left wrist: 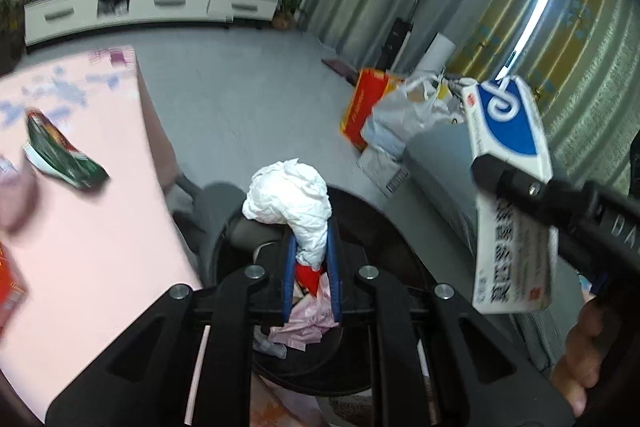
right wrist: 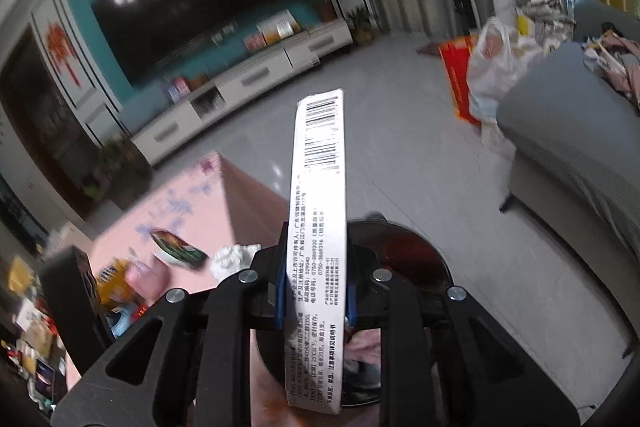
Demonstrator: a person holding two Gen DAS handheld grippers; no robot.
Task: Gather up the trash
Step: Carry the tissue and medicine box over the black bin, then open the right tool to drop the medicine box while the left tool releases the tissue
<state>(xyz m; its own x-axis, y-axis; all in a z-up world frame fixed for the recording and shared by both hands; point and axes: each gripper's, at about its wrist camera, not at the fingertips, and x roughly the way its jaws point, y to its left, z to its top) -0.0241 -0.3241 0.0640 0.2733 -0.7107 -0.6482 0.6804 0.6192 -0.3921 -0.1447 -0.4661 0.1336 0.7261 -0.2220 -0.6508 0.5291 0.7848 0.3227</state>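
**Both grippers loaded above the dark round bin**

Left wrist view: The left gripper [left wrist: 312,259] has its blue-padded fingers [left wrist: 289,279] drawn in tight on the tail of a crumpled white paper wad [left wrist: 290,197], whose bulk stands up past the fingertips. Directly beneath sits the dark round trash bin [left wrist: 384,227], with pink and red scraps [left wrist: 306,319] visible inside it. To the left lies the pink-covered table [left wrist: 100,211], with a green and white crushed packet [left wrist: 60,151] resting on its top. At right, the right gripper [left wrist: 516,183] reaches in from the frame edge, clamped across a white and blue cardboard medicine box [left wrist: 510,155] held beside the bin. A white plastic bag [left wrist: 404,115] and a red and orange carton [left wrist: 362,103] stand on the grey floor against a grey sofa [left wrist: 448,179].

Right wrist view: The right gripper [right wrist: 316,291] is closed on the narrow sides of the medicine box [right wrist: 318,187], barcode end pointing away from the camera. The bin [right wrist: 416,247] lies below and just behind the box. The paper wad [right wrist: 232,257] shows at the left, near the green packet [right wrist: 178,249] on the table [right wrist: 192,203]. The black body of the left gripper [right wrist: 76,291] is partly visible; its fingers cannot be made out here. The sofa [right wrist: 560,147] occupies the right side.
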